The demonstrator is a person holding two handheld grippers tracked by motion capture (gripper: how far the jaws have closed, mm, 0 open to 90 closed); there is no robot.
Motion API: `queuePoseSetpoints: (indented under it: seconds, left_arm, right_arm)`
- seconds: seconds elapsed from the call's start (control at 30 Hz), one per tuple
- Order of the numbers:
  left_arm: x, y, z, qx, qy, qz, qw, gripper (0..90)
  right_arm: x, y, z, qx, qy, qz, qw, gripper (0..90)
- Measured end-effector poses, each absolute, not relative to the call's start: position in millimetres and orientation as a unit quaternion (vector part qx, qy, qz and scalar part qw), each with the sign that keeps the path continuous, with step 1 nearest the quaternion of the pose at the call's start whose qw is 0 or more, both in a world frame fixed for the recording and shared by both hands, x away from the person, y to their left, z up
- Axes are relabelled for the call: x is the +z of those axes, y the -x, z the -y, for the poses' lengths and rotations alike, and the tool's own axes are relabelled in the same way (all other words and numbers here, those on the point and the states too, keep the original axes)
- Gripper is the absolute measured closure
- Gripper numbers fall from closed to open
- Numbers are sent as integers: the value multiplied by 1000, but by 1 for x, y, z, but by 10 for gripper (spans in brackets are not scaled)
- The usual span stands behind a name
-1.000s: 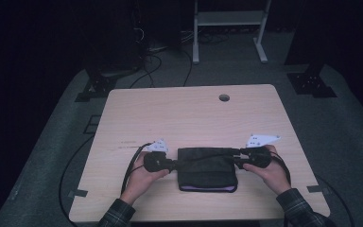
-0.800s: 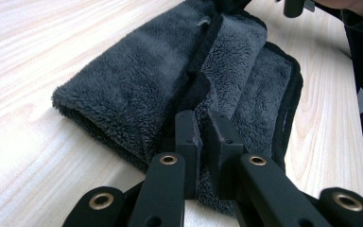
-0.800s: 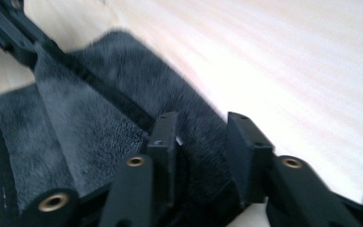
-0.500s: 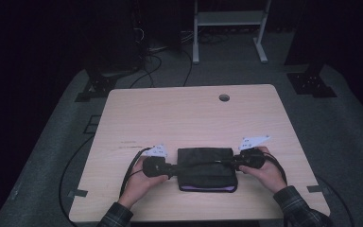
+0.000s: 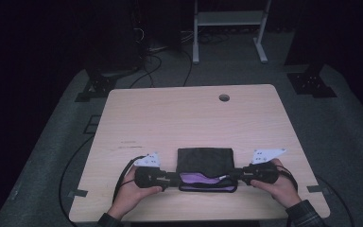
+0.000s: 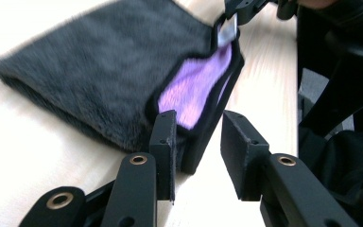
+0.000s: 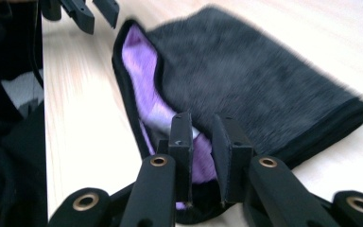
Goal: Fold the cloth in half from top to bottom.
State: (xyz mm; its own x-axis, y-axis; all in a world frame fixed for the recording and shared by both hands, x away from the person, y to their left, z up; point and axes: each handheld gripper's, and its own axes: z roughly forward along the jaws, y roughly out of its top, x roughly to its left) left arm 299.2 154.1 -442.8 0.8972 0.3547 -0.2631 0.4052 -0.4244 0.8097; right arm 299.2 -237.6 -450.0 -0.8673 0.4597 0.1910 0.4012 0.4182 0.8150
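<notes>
A folded dark grey towel (image 5: 205, 161) with a purple inner face lies near the table's front edge. My left gripper (image 5: 176, 178) is at its front left corner. In the left gripper view its jaws have just been opening. The left gripper (image 6: 198, 142) stands open with the towel's (image 6: 99, 71) black hem loose between the jaws, against one pad. My right gripper (image 5: 234, 176) is at the front right corner. In the right gripper view this gripper (image 7: 203, 142) is shut on a purple fold of the towel (image 7: 255, 71).
The light wooden table (image 5: 179, 118) has a cable hole (image 5: 224, 98) at the back. Its front edge is just below both hands. Cables trail off the left side. A white stand (image 5: 227, 28) and black bases sit on the floor behind.
Both hands have slid toward the front edge of the table. More of the purple face shows along the towel's front. The left jaws have parted and the right jaws have closed in.
</notes>
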Motion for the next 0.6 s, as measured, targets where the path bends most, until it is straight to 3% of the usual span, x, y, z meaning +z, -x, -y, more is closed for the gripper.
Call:
queuePoseSetpoints:
  seconds: [0.37, 0.6]
  left_arm:
    - [-450, -330, -142, 2, -846, -247, 472, 752]
    - [-465, -307, -135, -12, -872, -224, 435, 757]
  right_arm:
    - [-453, -314, 231, 458, -265, -847, 49, 796]
    - [-466, -303, 222, 422, -242, -873, 32, 813]
